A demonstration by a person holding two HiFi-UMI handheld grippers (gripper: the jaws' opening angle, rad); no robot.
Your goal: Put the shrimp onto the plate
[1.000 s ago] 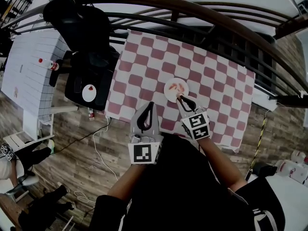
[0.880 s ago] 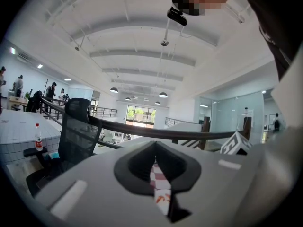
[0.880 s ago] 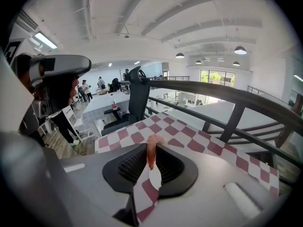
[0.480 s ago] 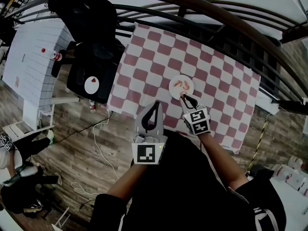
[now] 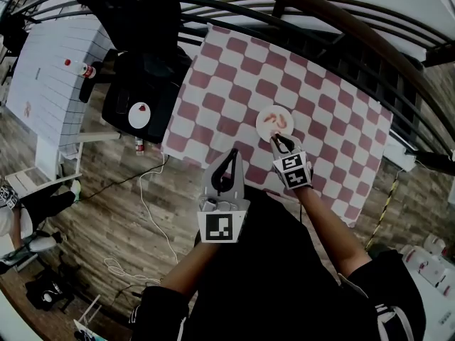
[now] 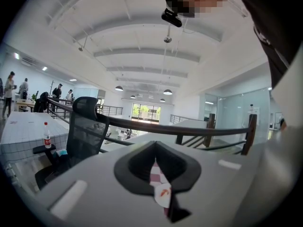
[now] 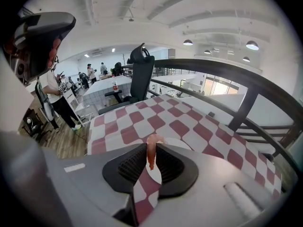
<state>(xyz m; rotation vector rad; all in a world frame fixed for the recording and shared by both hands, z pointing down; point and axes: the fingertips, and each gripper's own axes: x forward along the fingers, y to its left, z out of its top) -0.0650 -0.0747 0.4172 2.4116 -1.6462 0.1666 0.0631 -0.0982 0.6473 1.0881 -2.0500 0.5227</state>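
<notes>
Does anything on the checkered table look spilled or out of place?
Nothing stands out. The plate sits flat on the checkered cloth with shrimp on it, and the right gripper holds another shrimp in its jaws near the plate's edge.

We see the plate (image 5: 274,121) on the table (image 5: 234,77), near its front edge, with the right gripper (image 5: 277,140) just before it, a shrimp (image 7: 150,151) between its jaws. The left gripper (image 5: 231,155) sits left of that at the table's front edge. A chair (image 5: 138,69) stands left of the table, a railing (image 7: 222,74) behind.
</notes>
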